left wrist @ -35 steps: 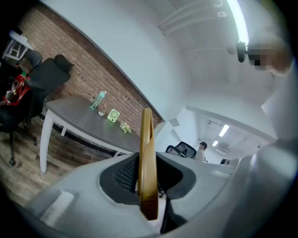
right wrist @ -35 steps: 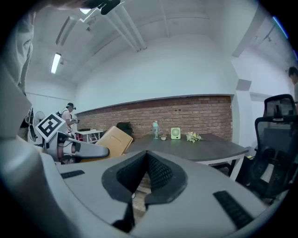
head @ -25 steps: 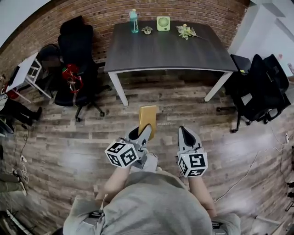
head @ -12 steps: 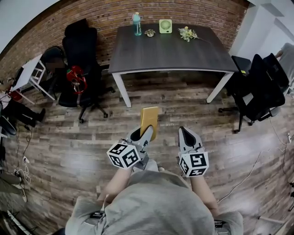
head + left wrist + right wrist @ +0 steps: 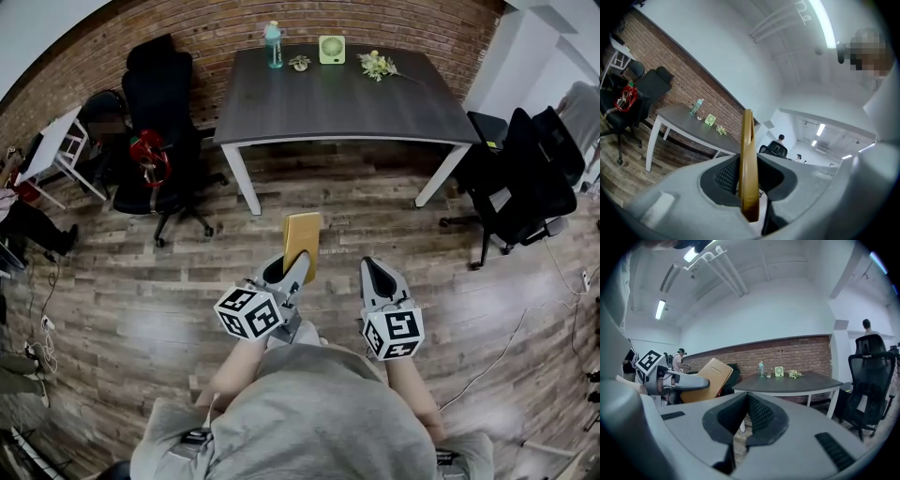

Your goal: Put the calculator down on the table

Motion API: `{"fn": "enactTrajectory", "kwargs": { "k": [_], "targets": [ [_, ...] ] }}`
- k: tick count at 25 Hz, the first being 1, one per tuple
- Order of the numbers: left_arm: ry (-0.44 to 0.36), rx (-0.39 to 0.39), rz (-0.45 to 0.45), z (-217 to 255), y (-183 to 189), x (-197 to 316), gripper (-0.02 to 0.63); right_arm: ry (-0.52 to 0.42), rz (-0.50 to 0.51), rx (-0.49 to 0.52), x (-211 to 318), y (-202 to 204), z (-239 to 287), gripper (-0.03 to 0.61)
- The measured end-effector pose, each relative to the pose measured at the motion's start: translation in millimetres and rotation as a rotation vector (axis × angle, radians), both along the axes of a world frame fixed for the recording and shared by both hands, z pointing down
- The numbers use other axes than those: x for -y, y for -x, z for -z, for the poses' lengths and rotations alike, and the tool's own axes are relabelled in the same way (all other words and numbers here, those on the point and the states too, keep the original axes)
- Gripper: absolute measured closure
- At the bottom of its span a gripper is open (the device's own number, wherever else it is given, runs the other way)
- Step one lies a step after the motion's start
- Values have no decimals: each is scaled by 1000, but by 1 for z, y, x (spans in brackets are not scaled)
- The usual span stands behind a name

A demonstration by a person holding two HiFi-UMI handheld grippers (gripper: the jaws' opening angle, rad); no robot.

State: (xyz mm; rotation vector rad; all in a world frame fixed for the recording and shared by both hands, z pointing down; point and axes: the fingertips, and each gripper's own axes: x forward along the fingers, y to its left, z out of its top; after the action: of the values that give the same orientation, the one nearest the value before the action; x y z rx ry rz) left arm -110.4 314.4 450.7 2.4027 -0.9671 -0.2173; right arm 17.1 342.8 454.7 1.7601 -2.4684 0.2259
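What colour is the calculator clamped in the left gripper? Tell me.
The calculator is a plain mustard tan. The head view shows it best.

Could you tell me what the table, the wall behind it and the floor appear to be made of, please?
The table: dark, matte top, likely wood laminate, faint grain; white legs, probably painted metal.
The wall: bare red brick, mortar lines visible.
The floor: wood-look planks, glossy, with light reflections.

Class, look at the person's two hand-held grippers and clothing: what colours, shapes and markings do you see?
The left gripper and right gripper are light grey moulded shells that taper to a point. Both are lined with black ribbed pads. Each carries a white cube printed with black square markers. The person wears a grey top.
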Motion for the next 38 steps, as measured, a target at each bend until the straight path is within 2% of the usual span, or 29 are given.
{"fn": "enactTrajectory", "kwargs": {
  "k": [10, 20, 28, 38],
  "targets": [
    [6, -10, 19, 2, -6, 2, 525, 1, 16, 8, 4, -7, 1, 577],
    [8, -1, 6, -2, -20, 26, 525, 12, 2, 29, 26, -20, -6, 577],
    [9, 3, 4, -5, -33, 67, 525, 22, -6, 34, 66, -34, -11, 577],
    [18, 0, 1, -2, -40, 142, 525, 31, -11, 25, 142, -42, -9, 577]
  ]
}}
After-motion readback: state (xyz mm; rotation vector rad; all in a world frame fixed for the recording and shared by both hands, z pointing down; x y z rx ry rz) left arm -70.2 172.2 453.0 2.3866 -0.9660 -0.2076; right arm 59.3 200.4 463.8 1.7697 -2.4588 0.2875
